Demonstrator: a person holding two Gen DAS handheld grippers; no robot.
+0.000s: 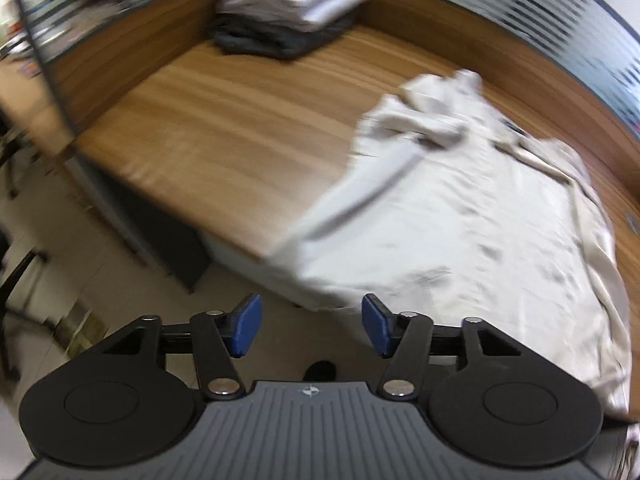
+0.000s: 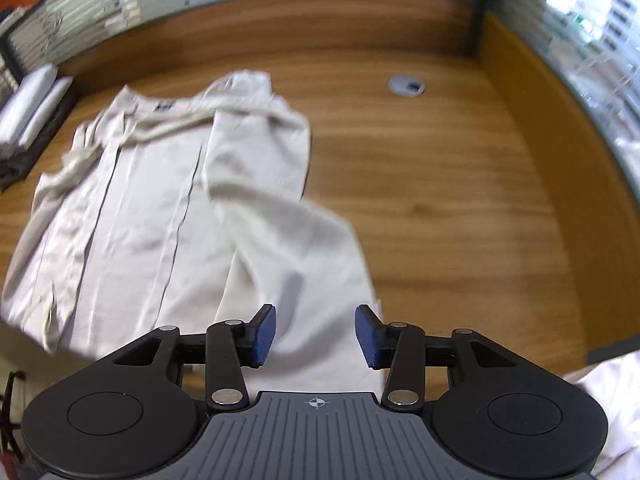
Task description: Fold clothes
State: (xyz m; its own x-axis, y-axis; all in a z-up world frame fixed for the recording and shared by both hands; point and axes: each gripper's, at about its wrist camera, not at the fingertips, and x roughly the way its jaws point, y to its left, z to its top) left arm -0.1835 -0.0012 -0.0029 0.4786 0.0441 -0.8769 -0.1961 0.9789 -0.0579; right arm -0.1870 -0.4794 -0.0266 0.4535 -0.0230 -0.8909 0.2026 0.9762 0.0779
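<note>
A cream shirt (image 2: 168, 208) lies spread on the wooden bench (image 2: 440, 184), its collar end toward twelve o'clock and its hem draped over the near edge at six. In the right wrist view the shirt fills the bench from nine o'clock to the centre, with one side panel folded inward and long creases running down the cloth. The right claw (image 2: 315, 334) hangs just above the hem, its blue pads (image 2: 264, 334) spread apart with nothing pinched between them; cloth shows through the gap below. A round cable port (image 2: 406, 86) sits in the bench at one o'clock, well apart from the shirt.

In the left wrist view the shirt (image 1: 460, 220) lies at three o'clock, its corner hanging off the bench edge (image 1: 224, 152). The left claw (image 1: 311, 330) is released too, its jaws wide and empty, hovering over the floor (image 1: 52, 248) just beside that corner. A stack of folded clothes (image 1: 288, 8) rests at twelve o'clock, far from the shirt. Both views are blurred.
</note>
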